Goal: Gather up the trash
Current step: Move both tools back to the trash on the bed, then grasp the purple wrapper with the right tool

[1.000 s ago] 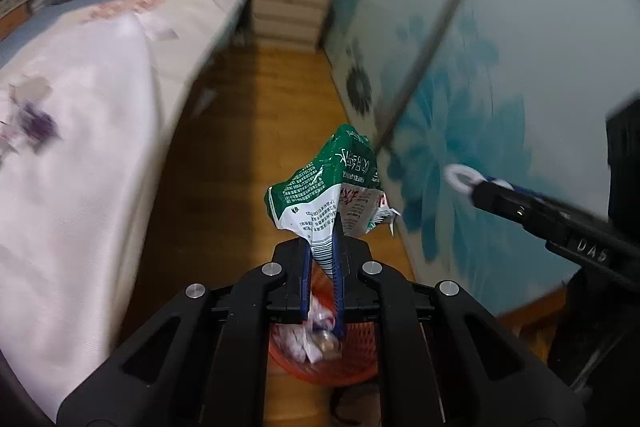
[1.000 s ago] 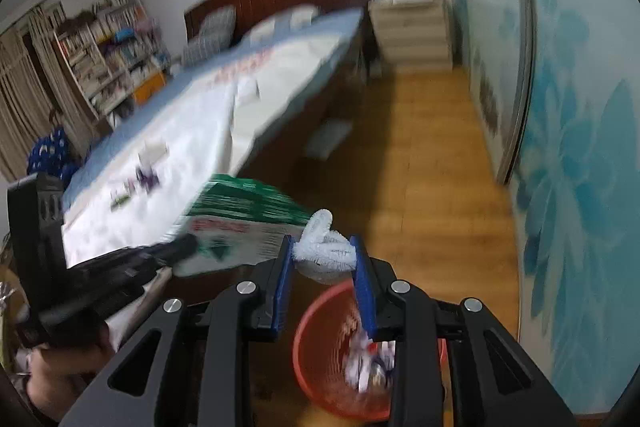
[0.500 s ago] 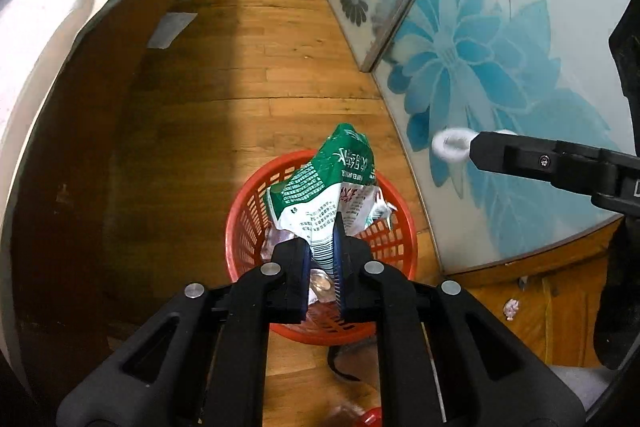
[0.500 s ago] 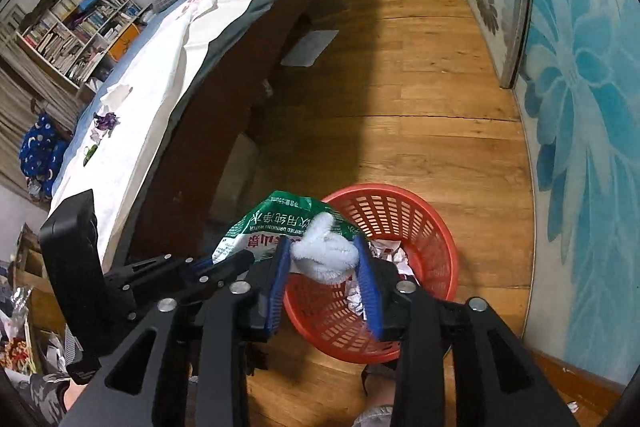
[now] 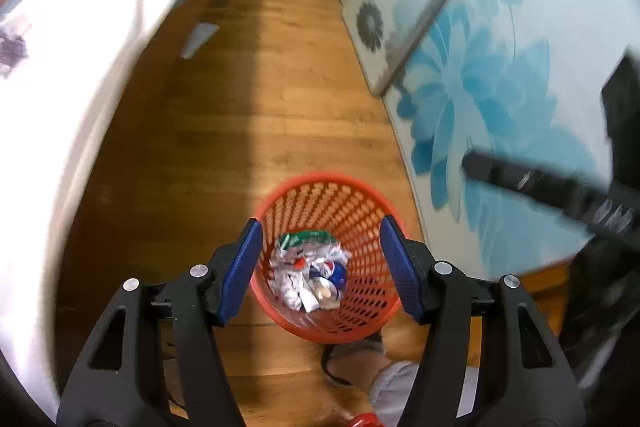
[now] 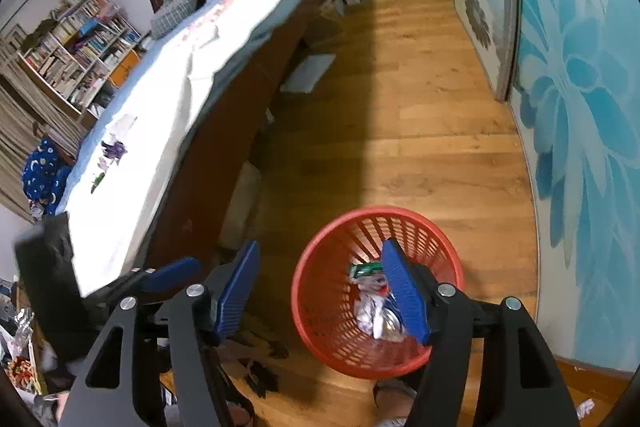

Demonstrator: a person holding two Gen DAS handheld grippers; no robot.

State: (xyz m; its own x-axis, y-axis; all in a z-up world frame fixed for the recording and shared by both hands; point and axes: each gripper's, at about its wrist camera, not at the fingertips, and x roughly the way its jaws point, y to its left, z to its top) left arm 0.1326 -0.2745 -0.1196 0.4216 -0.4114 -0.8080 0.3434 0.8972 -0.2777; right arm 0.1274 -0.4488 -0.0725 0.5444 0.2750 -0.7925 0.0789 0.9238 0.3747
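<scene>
The red mesh wastebasket (image 5: 328,259) stands on the wooden floor (image 5: 280,115) between the bed (image 5: 72,39) and the sliding door with a blue flower print (image 5: 500,87). Inside it lies a heap of trash: a crumpled green-and-white snack bag (image 5: 306,239) at the far side of the pile, white crumpled wrappers (image 5: 292,279) in the middle, and a piece with a blue and red mark (image 5: 334,271) beside them. The left gripper (image 5: 320,263) hangs above the basket with its blue-padded jaws opening, spread almost as wide as the rim; nothing is between the pads, and the trash lies well below them, framed in the gap. In the right wrist view the same wastebasket (image 6: 376,291) sits low and right, the green bag (image 6: 366,270) showing just left of the right pad. The right gripper (image 6: 320,291) also has its jaws opening with nothing between them; its right finger (image 6: 404,291) hangs over the basket's mouth, its left finger (image 6: 236,291) outside the rim, over the floor. The left gripper's blue pad (image 6: 172,273) shows at the lower left of that view, beside the bed edge.
</scene>
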